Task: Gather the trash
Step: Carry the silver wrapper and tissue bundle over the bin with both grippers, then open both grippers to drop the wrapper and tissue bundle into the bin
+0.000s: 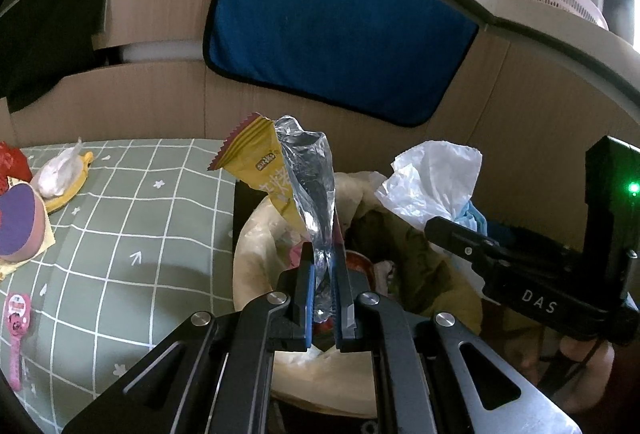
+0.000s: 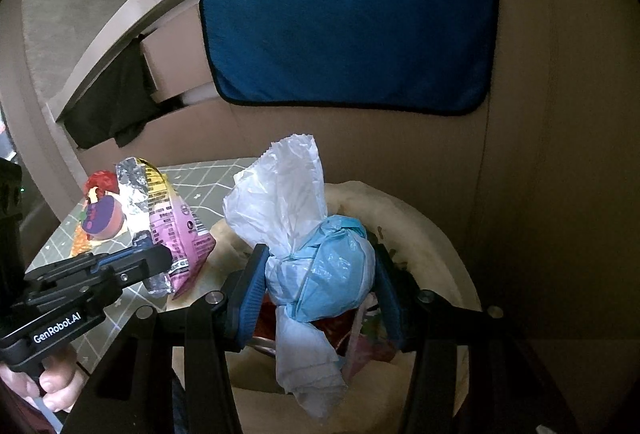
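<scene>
The right hand-held gripper grasps a knotted white-and-blue plastic bag directly above the bin; beside it, the left hand-held gripper is clenched on a foil snack wrapper. Both look light, soft and slippery, best pinched at bunched folds.

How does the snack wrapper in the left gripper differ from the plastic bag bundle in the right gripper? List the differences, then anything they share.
The snack wrapper is flat, empty foil, yellow outside and silver inside; the plastic bag bundle is a puffy white and blue lump.
The left gripper pinches the wrapper with jaws nearly together; the right gripper holds the bundle with jaws wide apart.
Shared: both are gripped above the lined trash bin.
</scene>
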